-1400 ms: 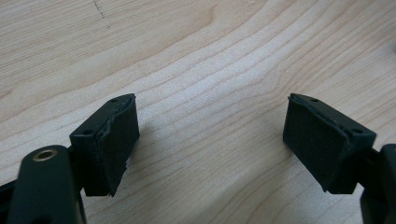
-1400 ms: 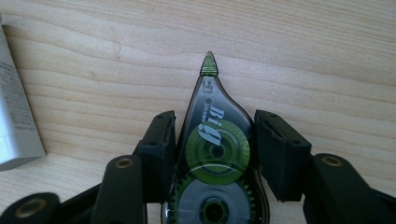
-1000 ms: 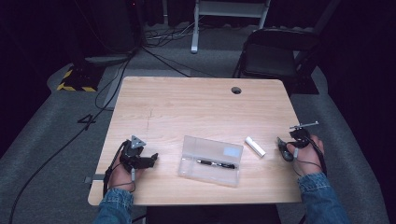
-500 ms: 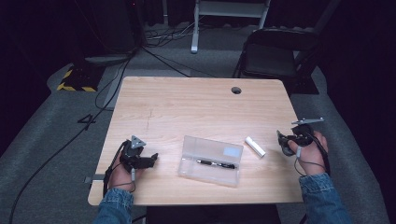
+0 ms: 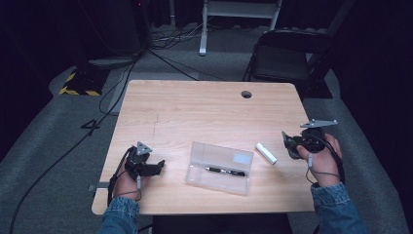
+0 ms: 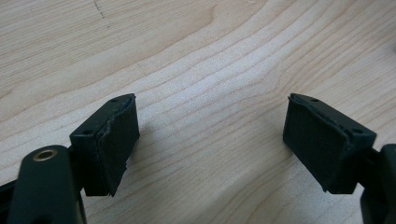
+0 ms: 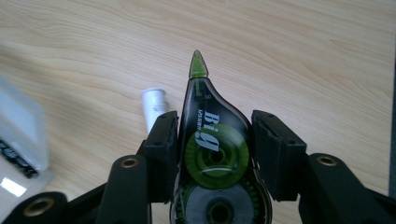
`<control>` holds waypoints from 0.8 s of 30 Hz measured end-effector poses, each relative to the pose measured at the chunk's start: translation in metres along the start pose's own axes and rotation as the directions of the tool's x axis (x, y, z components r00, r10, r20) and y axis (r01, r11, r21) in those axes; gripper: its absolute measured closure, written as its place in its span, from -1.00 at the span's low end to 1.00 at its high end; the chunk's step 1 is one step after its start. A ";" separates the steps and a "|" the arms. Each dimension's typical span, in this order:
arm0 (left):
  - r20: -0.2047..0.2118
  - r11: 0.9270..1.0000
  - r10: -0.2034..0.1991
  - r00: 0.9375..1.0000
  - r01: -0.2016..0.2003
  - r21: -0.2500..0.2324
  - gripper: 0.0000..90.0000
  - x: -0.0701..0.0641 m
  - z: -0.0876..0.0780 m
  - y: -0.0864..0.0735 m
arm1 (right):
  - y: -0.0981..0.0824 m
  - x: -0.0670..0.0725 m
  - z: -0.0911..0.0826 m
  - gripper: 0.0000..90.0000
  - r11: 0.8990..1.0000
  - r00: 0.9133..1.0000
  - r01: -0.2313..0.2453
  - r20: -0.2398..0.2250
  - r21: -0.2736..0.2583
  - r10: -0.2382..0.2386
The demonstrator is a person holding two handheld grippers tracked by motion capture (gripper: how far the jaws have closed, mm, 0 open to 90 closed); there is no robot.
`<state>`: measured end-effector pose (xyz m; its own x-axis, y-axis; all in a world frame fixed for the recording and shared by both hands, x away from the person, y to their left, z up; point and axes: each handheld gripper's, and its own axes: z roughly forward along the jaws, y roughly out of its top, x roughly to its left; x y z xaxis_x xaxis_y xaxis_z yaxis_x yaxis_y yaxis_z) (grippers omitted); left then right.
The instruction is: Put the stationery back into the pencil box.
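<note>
The right gripper [image 5: 290, 145] has risen a little at the worktop's [image 5: 195, 112] right edge, carrying the correction tape roller [image 7: 205, 126] with it; the left gripper [image 5: 157, 166] has stayed in place. At the near left, the left gripper lies low over bare wood, its fingers [image 6: 116, 140] spread with nothing between them. Near the middle lies a clear case [image 5: 214, 153] with a black pen [image 5: 225, 170] inside. Just right of it lies a white tube [image 5: 266, 153]. At the right, the right gripper's fingers [image 7: 161, 149] pinch the roller by its sides, its green tip pointing past them.
</note>
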<state>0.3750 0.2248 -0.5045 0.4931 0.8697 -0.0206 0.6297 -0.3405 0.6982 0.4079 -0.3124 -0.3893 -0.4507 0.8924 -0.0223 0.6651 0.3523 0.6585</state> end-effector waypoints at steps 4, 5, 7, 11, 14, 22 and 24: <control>0.000 1.000 -0.001 1.000 0.001 -0.001 -0.58 0.000 0.000 0.000 | 0.006 0.015 -0.007 0.19 0.999 0.999 0.035 -0.033 -0.022 -0.036; 0.000 1.000 -0.002 1.000 0.002 -0.003 -0.58 0.000 0.000 0.000 | 0.007 0.018 -0.009 0.19 0.999 0.998 0.043 -0.046 -0.028 -0.044; 0.000 1.000 -0.002 1.000 0.002 -0.003 -0.58 0.000 0.000 0.000 | 0.010 0.025 -0.012 0.19 0.998 0.996 0.056 -0.072 -0.039 -0.059; -0.001 1.000 -0.001 1.000 0.001 -0.004 -0.58 0.000 0.000 0.000 | 0.014 0.035 -0.015 0.19 0.995 0.992 0.082 -0.093 -0.055 -0.087; -0.001 1.000 -0.001 1.000 0.001 -0.004 -0.58 0.000 0.000 0.000 | 0.016 0.046 -0.018 0.19 0.991 0.984 0.111 -0.128 -0.071 -0.120; 0.000 1.000 -0.001 1.000 0.001 -0.002 -0.58 0.000 0.000 0.000 | 0.019 0.069 -0.017 0.19 0.980 0.959 0.175 -0.211 -0.090 -0.191; 0.000 1.000 0.000 1.000 0.000 -0.001 -0.58 0.000 0.000 0.000 | 0.019 0.074 -0.017 0.19 0.978 0.953 0.188 -0.226 -0.093 -0.205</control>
<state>0.3749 0.2247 -0.5046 0.4935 0.8695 -0.0206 0.6287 -0.3402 0.6992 0.3770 -0.2444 -0.3655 -0.6996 0.7144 0.0138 0.5101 0.4858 0.7098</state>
